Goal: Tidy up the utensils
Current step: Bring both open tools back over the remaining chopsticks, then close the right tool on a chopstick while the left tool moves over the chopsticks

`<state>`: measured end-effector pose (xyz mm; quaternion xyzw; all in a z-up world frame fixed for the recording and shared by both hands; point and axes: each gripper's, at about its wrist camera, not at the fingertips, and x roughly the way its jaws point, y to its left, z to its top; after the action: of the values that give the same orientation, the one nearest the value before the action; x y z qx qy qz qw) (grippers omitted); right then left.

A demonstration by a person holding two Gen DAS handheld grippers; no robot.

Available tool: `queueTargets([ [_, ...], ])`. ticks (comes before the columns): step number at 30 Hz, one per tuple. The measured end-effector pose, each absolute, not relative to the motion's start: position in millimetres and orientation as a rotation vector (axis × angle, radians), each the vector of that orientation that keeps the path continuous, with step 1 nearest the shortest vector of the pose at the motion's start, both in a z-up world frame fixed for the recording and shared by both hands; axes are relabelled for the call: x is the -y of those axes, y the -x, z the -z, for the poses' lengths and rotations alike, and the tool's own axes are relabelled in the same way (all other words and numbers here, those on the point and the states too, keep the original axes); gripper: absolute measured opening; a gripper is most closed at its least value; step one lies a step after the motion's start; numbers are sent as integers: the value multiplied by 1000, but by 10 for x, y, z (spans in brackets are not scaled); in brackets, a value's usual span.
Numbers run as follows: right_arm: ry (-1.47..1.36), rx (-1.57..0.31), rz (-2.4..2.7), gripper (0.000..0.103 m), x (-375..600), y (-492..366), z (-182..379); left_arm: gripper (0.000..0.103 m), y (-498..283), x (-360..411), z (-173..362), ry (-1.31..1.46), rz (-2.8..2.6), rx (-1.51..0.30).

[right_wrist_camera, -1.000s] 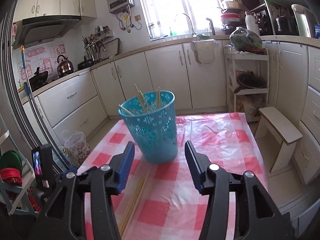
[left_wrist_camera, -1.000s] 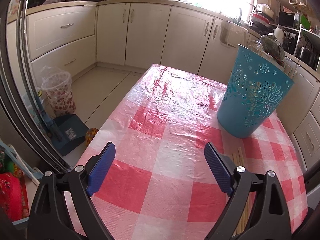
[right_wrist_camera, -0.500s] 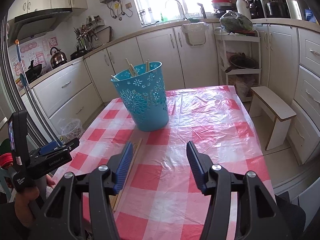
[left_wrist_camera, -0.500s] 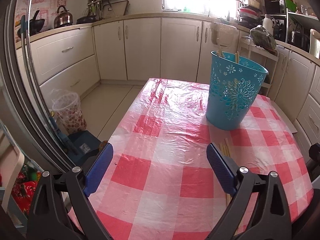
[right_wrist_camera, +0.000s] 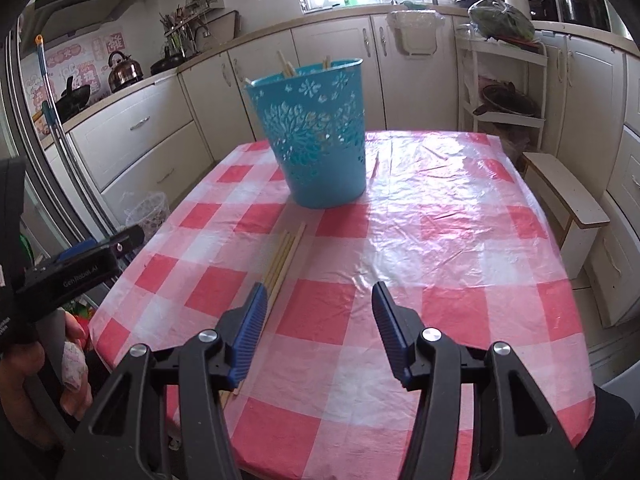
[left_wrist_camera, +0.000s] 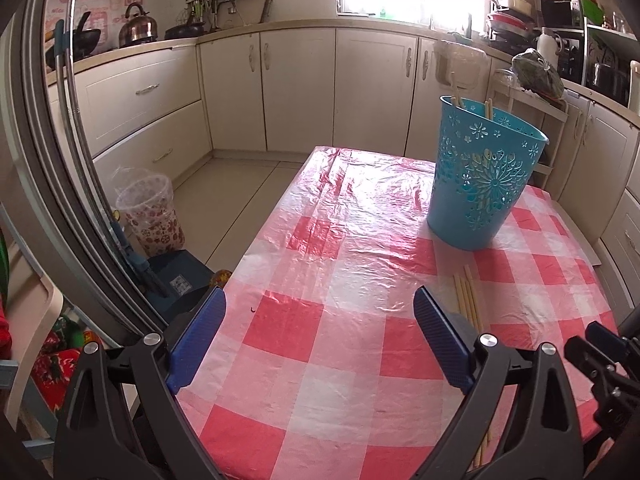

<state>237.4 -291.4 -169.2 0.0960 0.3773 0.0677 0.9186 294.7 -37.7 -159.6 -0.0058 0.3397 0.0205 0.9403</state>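
At lower left of the right wrist view, the left gripper (right_wrist_camera: 80, 260) is being held off the table (right_wrist_camera: 460, 240) edge; its jaws are standing wide apart over bare cloth. Chopsticks (right_wrist_camera: 286, 254) are lying left of centre, below the basket (right_wrist_camera: 316, 136). Over them, the right gripper (right_wrist_camera: 318, 320) is being closed, nothing clamped.

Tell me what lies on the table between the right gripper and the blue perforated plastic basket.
A bundle of loose wooden chopsticks lies on the red-checked plastic tablecloth, running from the right gripper toward the blue perforated plastic basket; clearest in the right wrist view.
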Motion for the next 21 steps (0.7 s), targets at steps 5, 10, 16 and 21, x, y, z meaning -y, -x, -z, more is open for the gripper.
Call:
queueTargets([
  [5, -173, -818, -149, 49, 2763, -2509, 1841, 91, -2958, 380, 1622, 12, -40, -702],
  [10, -178, -856, -140, 40, 2705, -2710, 1935, 91, -2972, 325, 1682, 28, -44, -722],
  [16, -200, -893, -155, 31, 2604, -2959, 2009, 91, -2985, 272, 1732, 47, -49, -739],
  [21, -169, -926, -142, 24, 2499, -3118, 2078, 91, -2998, 230, 1769, 57, -51, -750],
])
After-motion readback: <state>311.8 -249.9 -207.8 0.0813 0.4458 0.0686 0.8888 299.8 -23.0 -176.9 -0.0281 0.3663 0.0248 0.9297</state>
